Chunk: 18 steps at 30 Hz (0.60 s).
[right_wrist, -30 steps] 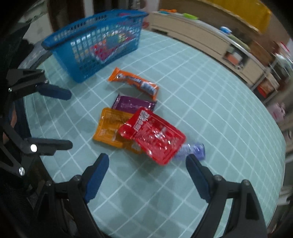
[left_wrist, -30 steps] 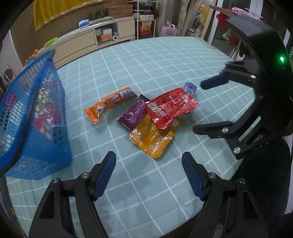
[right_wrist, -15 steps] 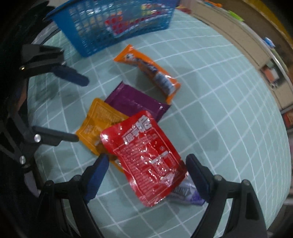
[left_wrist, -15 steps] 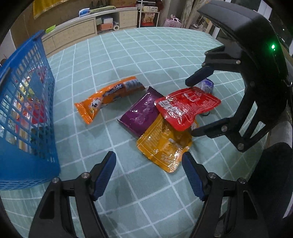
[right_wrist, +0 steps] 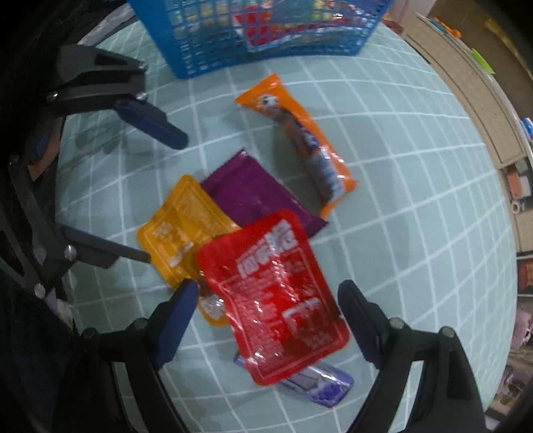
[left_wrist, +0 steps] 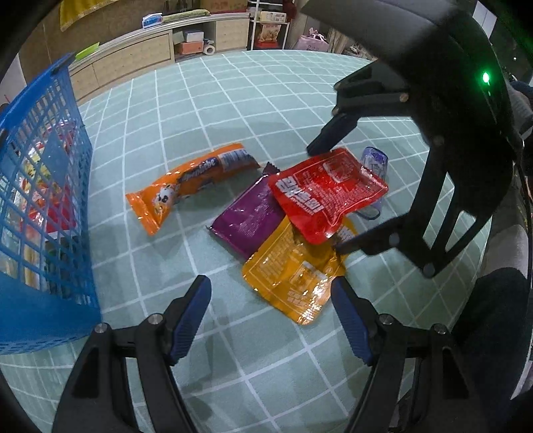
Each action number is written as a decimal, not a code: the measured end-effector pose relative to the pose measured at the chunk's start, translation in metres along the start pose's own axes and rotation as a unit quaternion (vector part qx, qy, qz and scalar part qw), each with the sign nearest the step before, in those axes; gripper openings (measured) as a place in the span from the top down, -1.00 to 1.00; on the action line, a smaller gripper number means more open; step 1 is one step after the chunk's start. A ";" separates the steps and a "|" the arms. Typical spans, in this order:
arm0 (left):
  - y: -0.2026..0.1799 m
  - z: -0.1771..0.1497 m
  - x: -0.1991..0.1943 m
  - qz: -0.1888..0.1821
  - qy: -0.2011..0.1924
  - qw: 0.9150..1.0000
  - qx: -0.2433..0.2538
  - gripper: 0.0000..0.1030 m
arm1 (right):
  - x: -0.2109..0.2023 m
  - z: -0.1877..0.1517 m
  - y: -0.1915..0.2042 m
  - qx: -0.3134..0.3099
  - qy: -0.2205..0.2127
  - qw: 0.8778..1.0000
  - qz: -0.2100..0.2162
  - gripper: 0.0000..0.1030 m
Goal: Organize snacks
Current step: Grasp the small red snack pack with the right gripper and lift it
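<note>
Snack packets lie in a pile on the green checked tablecloth (left_wrist: 200, 100): a red packet (left_wrist: 328, 191) on top, a yellow-orange packet (left_wrist: 296, 276) and a purple packet (left_wrist: 248, 216) under it, a small clear purple packet (left_wrist: 374, 163) behind, and a long orange packet (left_wrist: 193, 181) apart to the left. My right gripper (right_wrist: 266, 316) is open, its jaws on either side of the red packet (right_wrist: 276, 299), just above it. My left gripper (left_wrist: 271, 311) is open and empty, low near the yellow-orange packet's front edge.
A blue mesh basket (left_wrist: 43, 186) holding several snacks stands at the left of the table; it shows at the top of the right wrist view (right_wrist: 260, 30). A low cabinet (left_wrist: 150, 56) runs along the wall beyond the table.
My right gripper has come down and forward over the red packet, which now lies between its open jaws. My left gripper has moved closer to the pile.
</note>
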<state>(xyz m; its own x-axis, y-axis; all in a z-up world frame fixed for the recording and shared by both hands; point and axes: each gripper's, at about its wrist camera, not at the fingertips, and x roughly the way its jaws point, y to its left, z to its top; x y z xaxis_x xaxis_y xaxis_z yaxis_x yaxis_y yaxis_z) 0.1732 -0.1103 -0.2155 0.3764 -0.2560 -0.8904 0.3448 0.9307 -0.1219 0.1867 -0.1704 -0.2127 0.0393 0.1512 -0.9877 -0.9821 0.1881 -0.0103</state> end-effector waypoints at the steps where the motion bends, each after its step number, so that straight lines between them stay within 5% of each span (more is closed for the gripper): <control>1: -0.001 -0.001 0.000 -0.001 0.001 1.000 0.003 -0.41 | 0.002 0.006 0.001 0.000 -0.003 1.000 0.006 -0.60; 3: -0.004 -0.001 0.001 0.004 0.002 1.000 0.010 -0.41 | 0.002 0.007 0.002 0.008 -0.009 0.999 0.032 -0.21; 9: 0.001 -0.005 -0.004 0.012 0.003 1.000 0.017 -0.41 | -0.006 -0.007 0.015 0.029 -0.035 0.999 0.023 -0.07; 11: 0.003 -0.007 -0.007 0.016 0.003 1.000 0.016 -0.41 | -0.011 -0.017 0.015 0.054 -0.051 0.997 0.032 -0.03; 14: 0.002 -0.010 -0.013 0.013 -0.001 1.000 0.018 -0.41 | -0.022 -0.036 0.014 0.112 -0.083 0.990 0.034 0.33; 18: -0.007 -0.009 -0.018 0.011 -0.003 0.999 0.044 -0.41 | -0.027 -0.055 0.024 0.164 -0.094 0.982 0.020 0.35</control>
<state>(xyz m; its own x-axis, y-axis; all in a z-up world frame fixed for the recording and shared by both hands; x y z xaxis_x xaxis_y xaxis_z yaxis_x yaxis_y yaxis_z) 0.1560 -0.1093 -0.2025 0.3898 -0.2376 -0.8897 0.4105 0.9097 -0.0630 0.1515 -0.2231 -0.1952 0.0652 0.3346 -0.9401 -0.8727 0.4760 0.1089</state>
